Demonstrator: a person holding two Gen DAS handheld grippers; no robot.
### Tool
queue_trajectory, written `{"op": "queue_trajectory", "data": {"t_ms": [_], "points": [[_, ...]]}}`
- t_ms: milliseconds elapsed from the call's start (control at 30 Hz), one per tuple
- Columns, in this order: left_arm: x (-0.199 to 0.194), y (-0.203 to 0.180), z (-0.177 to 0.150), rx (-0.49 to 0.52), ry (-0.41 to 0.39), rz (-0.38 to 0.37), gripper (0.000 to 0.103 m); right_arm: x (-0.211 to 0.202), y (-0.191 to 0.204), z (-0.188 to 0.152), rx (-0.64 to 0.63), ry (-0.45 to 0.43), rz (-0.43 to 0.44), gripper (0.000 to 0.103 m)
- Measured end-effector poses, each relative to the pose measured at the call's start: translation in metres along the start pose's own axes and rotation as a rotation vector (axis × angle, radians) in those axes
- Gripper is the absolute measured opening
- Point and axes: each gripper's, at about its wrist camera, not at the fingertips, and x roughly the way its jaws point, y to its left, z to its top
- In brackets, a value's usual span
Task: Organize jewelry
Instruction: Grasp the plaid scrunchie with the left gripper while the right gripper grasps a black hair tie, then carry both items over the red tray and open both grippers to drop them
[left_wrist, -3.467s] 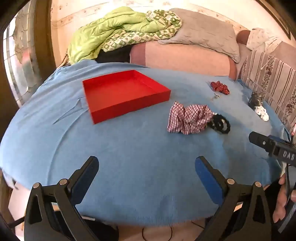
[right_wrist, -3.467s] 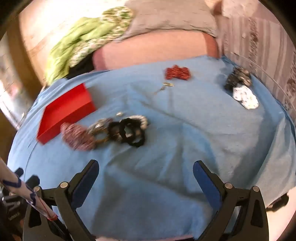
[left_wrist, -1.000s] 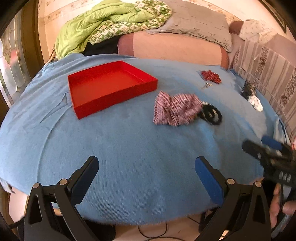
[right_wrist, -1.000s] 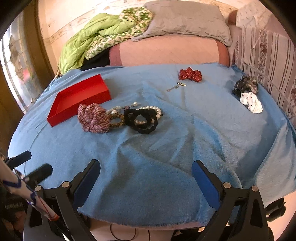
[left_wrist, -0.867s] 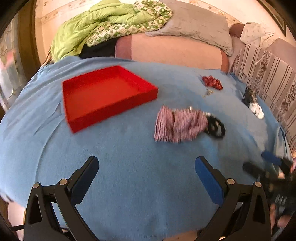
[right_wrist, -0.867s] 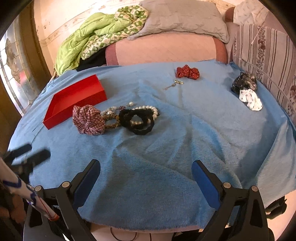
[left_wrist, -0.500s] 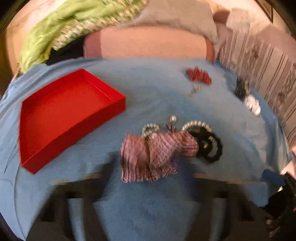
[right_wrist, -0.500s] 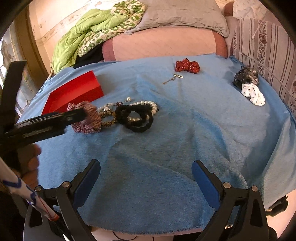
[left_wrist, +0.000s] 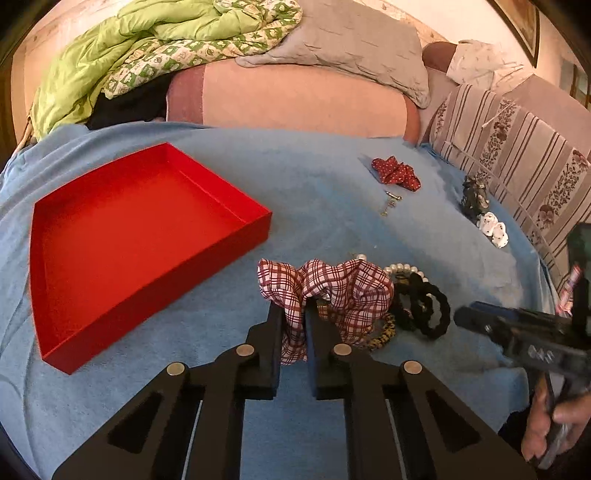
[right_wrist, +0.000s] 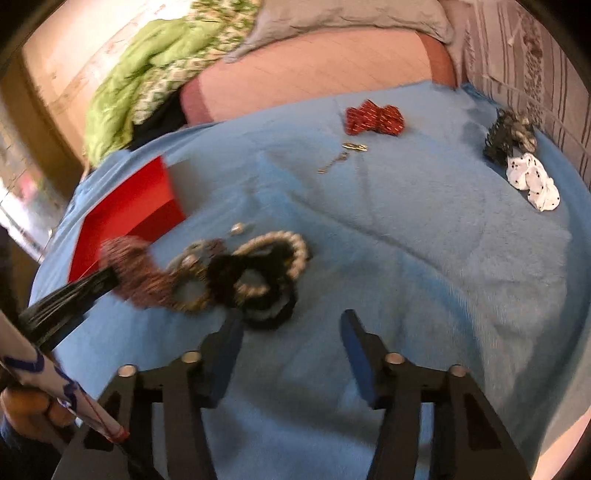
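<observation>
A pile of hair ties lies on the blue cloth: a plaid scrunchie (left_wrist: 351, 288), black scrunchies (left_wrist: 428, 310) and a pearl bracelet (left_wrist: 400, 267). My left gripper (left_wrist: 294, 314) is closing, and a fold of the plaid scrunchie is pinched between its pads. In the right wrist view its black finger (right_wrist: 74, 291) reaches the plaid scrunchie (right_wrist: 136, 273). My right gripper (right_wrist: 291, 321) is closing just short of the black scrunchies (right_wrist: 258, 280), with only cloth between its jaws. To the left stands an empty red tray (left_wrist: 129, 240).
Farther back lie a red scrunchie (left_wrist: 395, 173) and a small metal earring (left_wrist: 389, 203). At the right edge lie a black-and-grey scrunchie (left_wrist: 474, 195) and a white dotted one (left_wrist: 493, 229). A sofa with a green quilt (left_wrist: 110, 55) and cushions borders the far side.
My left gripper moved forward to the pile and its jaws came together on the plaid scrunchie. My right gripper came down close to the black scrunchies and its jaws narrowed.
</observation>
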Motion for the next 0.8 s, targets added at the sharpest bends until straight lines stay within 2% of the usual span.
{"op": "queue_trajectory", "data": {"t_ms": [100, 133, 167, 233, 533, 800], "points": [[0.005, 0.001, -0.001, 0.003, 0.018, -0.003, 0.011, 0.014, -0.003, 0.006, 0.022, 0.021, -0.006, 0.043], [0.006, 0.000, 0.000, 0.004, 0.020, -0.007, 0.011, 0.019, -0.005, 0.007, 0.033, 0.033, 0.006, 0.038], [0.006, 0.000, 0.000, 0.003, 0.019, -0.012, 0.011, 0.025, -0.005, 0.007, 0.036, 0.046, 0.016, 0.032], [0.005, 0.000, 0.000, 0.004, 0.013, -0.015, 0.011, 0.027, -0.004, 0.008, 0.021, 0.040, -0.005, 0.009], [-0.010, 0.005, 0.004, -0.022, -0.046, -0.005, 0.011, -0.013, -0.009, 0.008, 0.033, -0.123, 0.029, 0.007], [-0.017, 0.013, 0.008, -0.044, -0.061, 0.019, 0.011, -0.022, 0.001, 0.007, 0.009, -0.155, 0.047, 0.007]]}}
